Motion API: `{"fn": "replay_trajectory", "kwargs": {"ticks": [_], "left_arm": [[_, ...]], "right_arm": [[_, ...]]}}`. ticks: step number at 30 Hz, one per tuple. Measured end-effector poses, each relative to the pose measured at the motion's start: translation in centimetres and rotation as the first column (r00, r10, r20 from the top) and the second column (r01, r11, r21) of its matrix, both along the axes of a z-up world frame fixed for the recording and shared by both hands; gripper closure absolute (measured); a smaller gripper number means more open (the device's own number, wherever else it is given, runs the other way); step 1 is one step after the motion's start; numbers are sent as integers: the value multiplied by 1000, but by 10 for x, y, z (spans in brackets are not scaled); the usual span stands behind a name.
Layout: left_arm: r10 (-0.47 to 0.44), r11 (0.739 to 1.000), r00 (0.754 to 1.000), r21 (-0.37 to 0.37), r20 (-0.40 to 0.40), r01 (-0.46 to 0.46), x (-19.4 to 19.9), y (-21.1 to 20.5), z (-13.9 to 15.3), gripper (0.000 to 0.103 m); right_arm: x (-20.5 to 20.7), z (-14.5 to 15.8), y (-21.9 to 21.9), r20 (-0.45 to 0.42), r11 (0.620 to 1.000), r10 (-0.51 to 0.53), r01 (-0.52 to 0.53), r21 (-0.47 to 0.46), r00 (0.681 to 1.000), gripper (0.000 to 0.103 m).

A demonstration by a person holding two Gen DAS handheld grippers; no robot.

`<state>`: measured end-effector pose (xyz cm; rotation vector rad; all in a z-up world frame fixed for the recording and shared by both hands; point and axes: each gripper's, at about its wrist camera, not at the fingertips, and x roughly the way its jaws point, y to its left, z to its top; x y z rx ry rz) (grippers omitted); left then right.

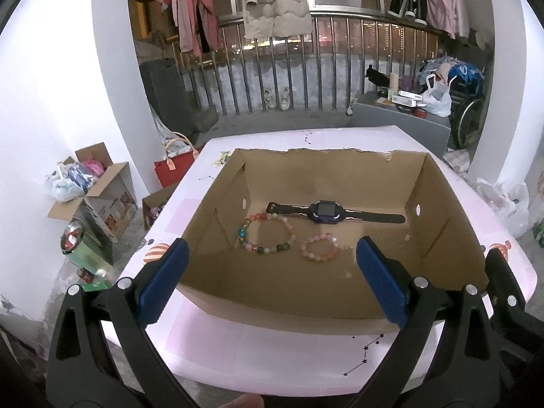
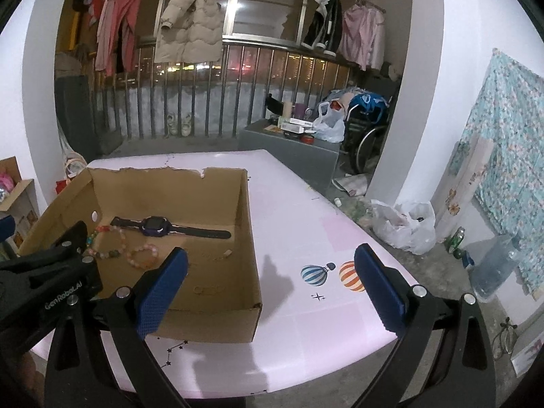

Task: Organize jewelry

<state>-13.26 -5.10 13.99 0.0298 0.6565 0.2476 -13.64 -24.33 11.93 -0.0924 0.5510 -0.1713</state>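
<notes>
An open cardboard box (image 1: 306,302) (image 2: 210,323) sits on a pink table (image 1: 272,357) (image 2: 306,224). Inside lie a dark watch (image 1: 326,211) (image 2: 154,226), a multicoloured bead bracelet (image 1: 267,234) (image 2: 108,241) and a smaller pink bead bracelet (image 1: 320,247) (image 2: 142,255). My left gripper (image 1: 272,258) hangs open over the box's near wall, holding nothing. Over the table to the right of the box, my right gripper (image 2: 272,268) is open and empty. The left gripper's black body shows at the left edge of the right wrist view.
Balloon prints (image 2: 335,273) mark the tabletop. Cardboard boxes (image 1: 102,197) and a red bag (image 1: 175,170) stand on the floor at left. A grey cabinet (image 2: 292,149), a wheelchair (image 2: 367,129), plastic bags (image 2: 404,226) and a water jug (image 2: 493,268) are at right. A railing with hanging clothes lies behind.
</notes>
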Motion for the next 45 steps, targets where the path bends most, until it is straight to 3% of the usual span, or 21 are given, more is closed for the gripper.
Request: {"fn": "replay_trajectory", "kwargs": {"ticks": [12,28,45], "left_arm": [[-11,999,1000,30,-15,11,-1,-10,-5,8],[-62,998,997,6,-44,62,2,-14,-11,8],[-36,999,998,1,-55,36,8,-8,-15,8]], "right_arm": [[8,-10,-4,-16,1000,-10,10,13,1000,7],[14,-19,-12,-31,999,-23,24,49,999,7],[17,-22,-14,-46,997,-30,34,69,998,7]]}}
